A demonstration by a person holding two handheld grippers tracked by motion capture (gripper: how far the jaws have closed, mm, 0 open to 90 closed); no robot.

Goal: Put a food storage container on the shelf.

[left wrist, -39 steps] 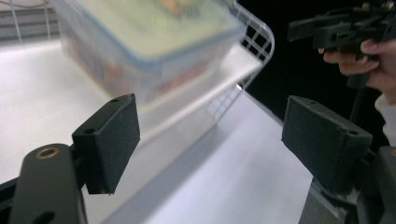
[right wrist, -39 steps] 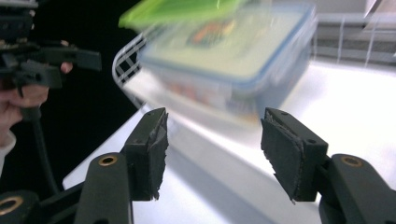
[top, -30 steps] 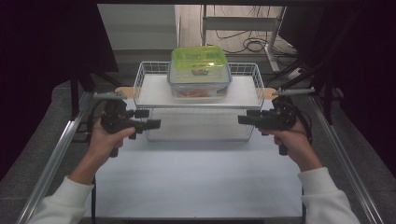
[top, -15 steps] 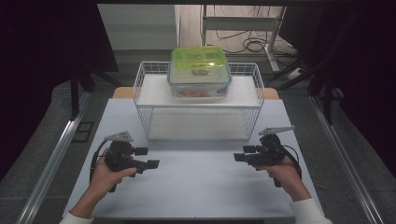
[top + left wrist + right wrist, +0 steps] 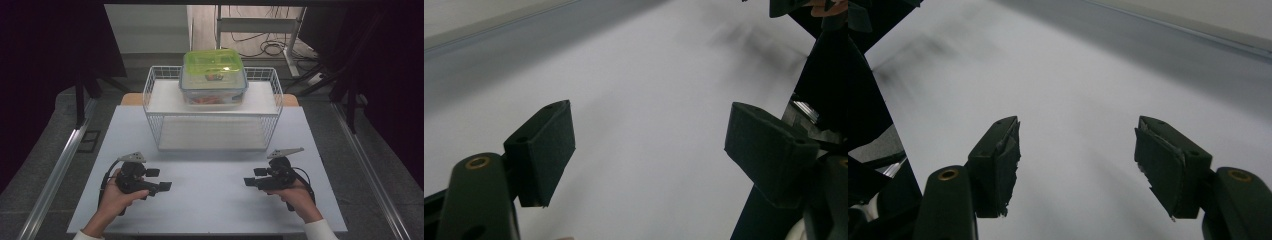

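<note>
Box (image 5: 213,77), clear with a green lid, standing on the top shelf of a white wire rack (image 5: 152,107) at the far middle of the table (image 5: 210,210). Food shows through its wall, too small to identify. The box rests flat, its long axis running across the table, left to right as the high view shows it, so that its two short ends face outward toward the rack's sides.

Left gripper (image 5: 159,180) and right gripper (image 5: 251,177), each in one hand, low over the near part of the table, well apart from the rack and from each other. They point inward, tips toward one another, level with the tabletop. Both are spread and hold nothing: in the left gripper view (image 5: 646,145) and the right gripper view (image 5: 1078,150) bare white table lies between the pads. The right gripper's jaws have just been opening, with nothing between them.

Key relation: the box lies ahead of and above both grippers, about midway between them; neither hand is clearly nearer. Judged from this layout, a two-sided lift is likely, each gripper rising and travelling forward to meet one short end of the box. The rack's raised wire rim stands around the shelf and would have to be cleared on the approach.
</note>
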